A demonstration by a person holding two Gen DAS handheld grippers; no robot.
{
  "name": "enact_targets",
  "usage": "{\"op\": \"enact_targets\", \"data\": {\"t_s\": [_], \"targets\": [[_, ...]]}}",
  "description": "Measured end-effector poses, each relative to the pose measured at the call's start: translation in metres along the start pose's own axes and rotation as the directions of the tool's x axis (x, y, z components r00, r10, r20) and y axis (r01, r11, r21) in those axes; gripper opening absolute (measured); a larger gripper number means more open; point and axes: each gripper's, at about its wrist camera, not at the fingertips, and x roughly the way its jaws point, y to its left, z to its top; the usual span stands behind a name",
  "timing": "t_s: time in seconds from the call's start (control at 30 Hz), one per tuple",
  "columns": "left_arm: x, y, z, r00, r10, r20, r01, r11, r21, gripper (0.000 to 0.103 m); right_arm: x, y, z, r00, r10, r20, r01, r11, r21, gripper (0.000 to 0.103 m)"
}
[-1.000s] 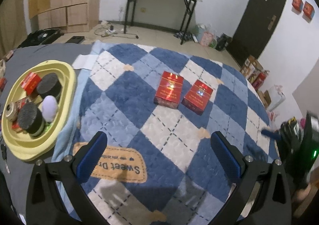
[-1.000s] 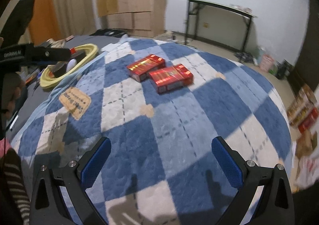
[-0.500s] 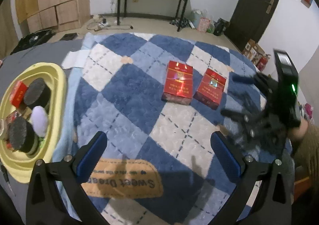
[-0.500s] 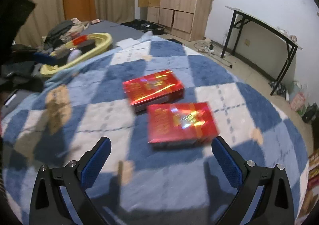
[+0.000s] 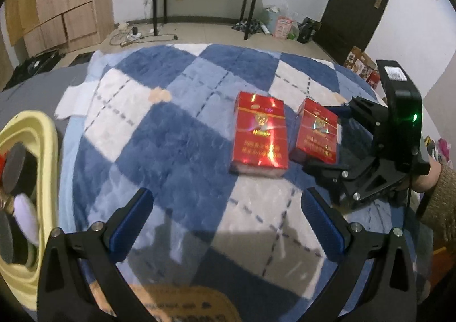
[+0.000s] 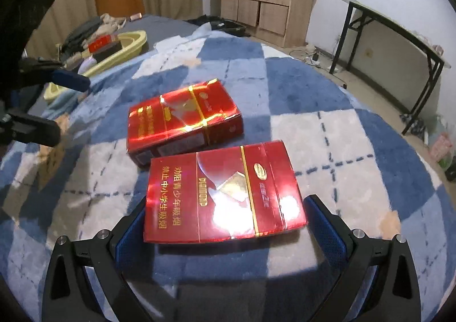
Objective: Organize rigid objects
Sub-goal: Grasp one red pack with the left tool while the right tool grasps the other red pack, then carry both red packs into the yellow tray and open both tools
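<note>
Carton (image 6: 222, 193) label: "DIAMOND"

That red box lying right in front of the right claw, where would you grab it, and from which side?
Judging by its pose, across the two short ends, coming in low and level from its near long edge. The nearer red box lies flat on the checked blanket, and the open right claw already has a finger off each end. The second red box lies close behind, so I'd stay on this side.

Glossy film-wrapped red cartons (image 6: 222, 193) on a fluffy checked blanket (image 6: 327, 99).
</note>
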Motion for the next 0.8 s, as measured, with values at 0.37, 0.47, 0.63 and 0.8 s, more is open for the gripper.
{"op": "enact_targets", "data": {"t_s": [0.37, 0.47, 0.63, 0.8], "targets": [[0.045, -0.024, 0.028, 0.999, -0.05, -0.014, 0.051, 0.992, 0.118, 0.103, -0.047, -0.042, -0.03, 0.988, -0.09, 0.123, 0.061, 0.974, 0.218, 0.09], [0.067, -0.028, 0.038, 0.997, -0.062, -0.046, 0.067, 0.993, 0.1, 0.1, -0.055, -0.053, -0.05, 0.987, -0.128, 0.095, 0.092, 0.944, 0.318, 0.09], [0.07, -0.024, 0.041, 1.0, 0.023, -0.02, -0.022, 0.999, 0.031, 0.058, -0.067, -0.051, -0.062, 0.977, -0.184, 0.109, 0.129, 0.915, 0.381, 0.09], [0.025, 0.005, 0.04, 0.999, 0.022, 0.046, -0.018, 0.996, -0.091, 0.058, -0.065, -0.025, -0.053, 0.969, -0.241, 0.057, 0.203, 0.905, 0.374, 0.09]]}}
